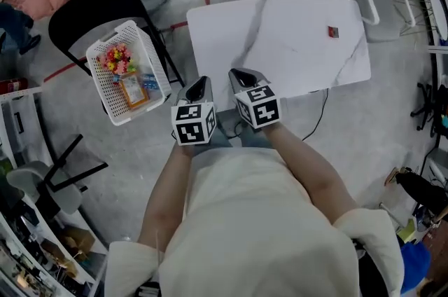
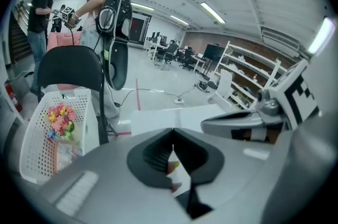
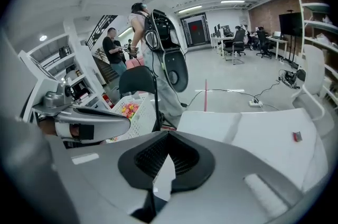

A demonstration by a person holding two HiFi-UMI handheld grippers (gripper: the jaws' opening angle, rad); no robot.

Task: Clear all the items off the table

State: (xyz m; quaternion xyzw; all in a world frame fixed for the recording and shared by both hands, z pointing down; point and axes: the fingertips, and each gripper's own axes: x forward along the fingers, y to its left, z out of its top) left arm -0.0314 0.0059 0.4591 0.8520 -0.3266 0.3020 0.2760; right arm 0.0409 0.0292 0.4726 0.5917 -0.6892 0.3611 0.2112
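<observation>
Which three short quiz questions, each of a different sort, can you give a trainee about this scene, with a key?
1. True or false: the basket stands on the table.
2. How many items lie on the table? A: none. B: one. C: three.
3. Fill in: the jaws of the left gripper and the right gripper are both ___.

Key
1. False: it sits on the chair.
2. B: one small red item.
3. Shut.
</observation>
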